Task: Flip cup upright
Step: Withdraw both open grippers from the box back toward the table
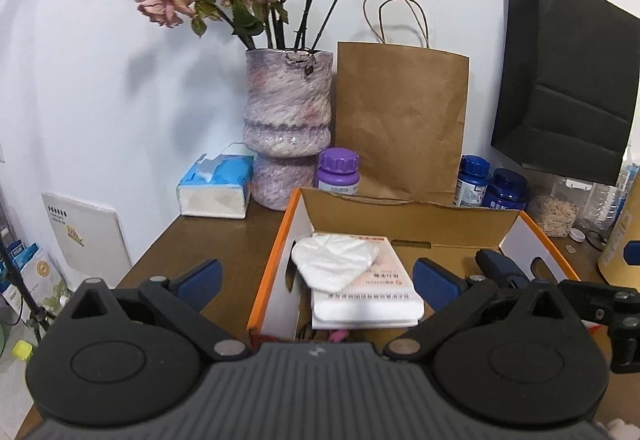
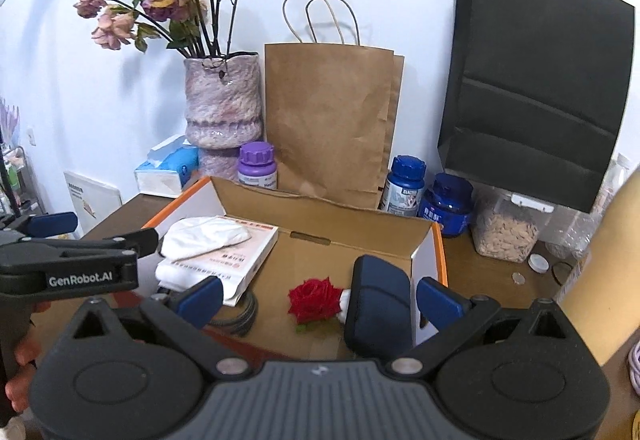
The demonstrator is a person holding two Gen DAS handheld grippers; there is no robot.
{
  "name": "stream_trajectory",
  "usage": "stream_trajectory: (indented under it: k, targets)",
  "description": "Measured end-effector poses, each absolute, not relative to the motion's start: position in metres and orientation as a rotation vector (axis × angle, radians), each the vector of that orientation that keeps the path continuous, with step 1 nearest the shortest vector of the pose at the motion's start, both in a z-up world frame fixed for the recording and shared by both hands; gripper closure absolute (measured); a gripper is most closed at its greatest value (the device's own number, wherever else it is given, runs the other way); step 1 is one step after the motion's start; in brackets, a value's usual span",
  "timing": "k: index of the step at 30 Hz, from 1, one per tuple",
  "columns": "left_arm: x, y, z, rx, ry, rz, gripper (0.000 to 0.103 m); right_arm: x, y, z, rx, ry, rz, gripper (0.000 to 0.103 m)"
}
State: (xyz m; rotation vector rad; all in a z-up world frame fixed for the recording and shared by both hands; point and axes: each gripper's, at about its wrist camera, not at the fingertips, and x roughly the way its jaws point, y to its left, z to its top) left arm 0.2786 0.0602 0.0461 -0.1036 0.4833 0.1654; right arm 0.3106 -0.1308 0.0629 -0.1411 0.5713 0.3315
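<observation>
A dark blue cup [image 2: 378, 306] sits inside the open cardboard box [image 2: 320, 208], its rounded closed end up and its mouth hidden. It lies between my right gripper's [image 2: 320, 304] open fingers, close to the right fingertip [image 2: 438, 304], with no contact visible. A red rose [image 2: 312, 298] lies just left of the cup. In the left wrist view the cup [image 1: 500, 268] is only a dark shape behind the right finger. My left gripper [image 1: 318, 282] is open over the box's left half, above a white packet [image 1: 360, 280] with nothing held.
The orange-edged box stands on a brown table [image 1: 208, 240]. Behind it are a purple vase [image 1: 286, 120], a brown paper bag [image 1: 400, 120], a black bag [image 2: 536, 80], pill bottles [image 2: 404, 182], a tissue pack [image 1: 216, 188] and a grain jar [image 2: 506, 228]. A coin [image 2: 519, 277] lies at the right.
</observation>
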Motion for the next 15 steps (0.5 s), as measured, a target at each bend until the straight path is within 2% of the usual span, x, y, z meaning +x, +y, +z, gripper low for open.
stream_trajectory:
  k: [15]
  targets:
    - [0.201,0.042,0.047,-0.138,0.491,0.133,0.000,0.229,-0.168,0.062,-0.125,0.533,0.349,0.000]
